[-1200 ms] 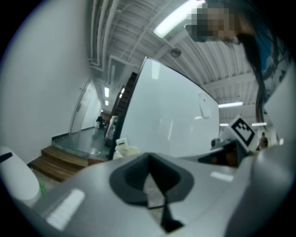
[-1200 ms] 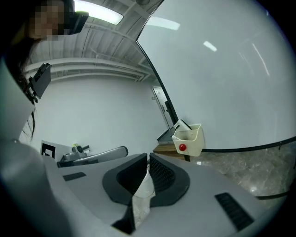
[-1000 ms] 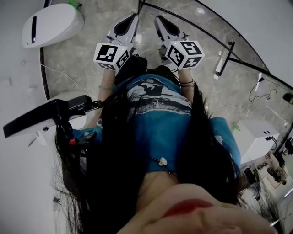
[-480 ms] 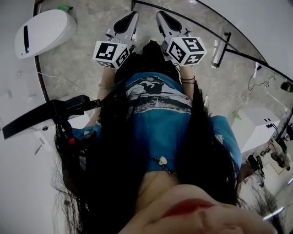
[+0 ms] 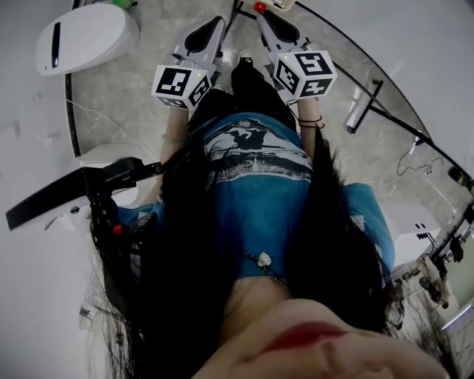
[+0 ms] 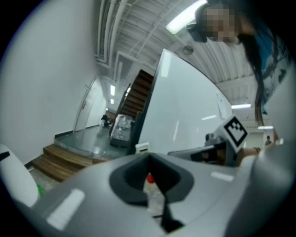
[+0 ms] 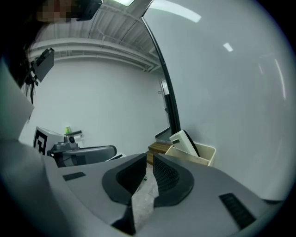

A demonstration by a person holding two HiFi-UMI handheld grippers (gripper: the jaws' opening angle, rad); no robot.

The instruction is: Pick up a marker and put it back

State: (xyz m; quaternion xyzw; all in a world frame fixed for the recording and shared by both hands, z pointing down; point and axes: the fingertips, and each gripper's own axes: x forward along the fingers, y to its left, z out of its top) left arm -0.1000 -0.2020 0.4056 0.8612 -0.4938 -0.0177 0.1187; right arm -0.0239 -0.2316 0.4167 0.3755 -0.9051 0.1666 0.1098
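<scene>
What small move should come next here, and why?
Probably bring both grippers toward the small red thing ahead, to check whether it is the marker. The left gripper and the right gripper hold nothing between their jaws, and no marker is plainly in view.

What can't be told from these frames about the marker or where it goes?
1. Marker: the head view shows only a red tip, cut off by the top edge and too small to identify.
2. Left gripper view: a red speck shows beyond the jaws, too blurred to name.
3. Storage spot: none visible. The person's hair and shirt fill most of the head view.
</scene>
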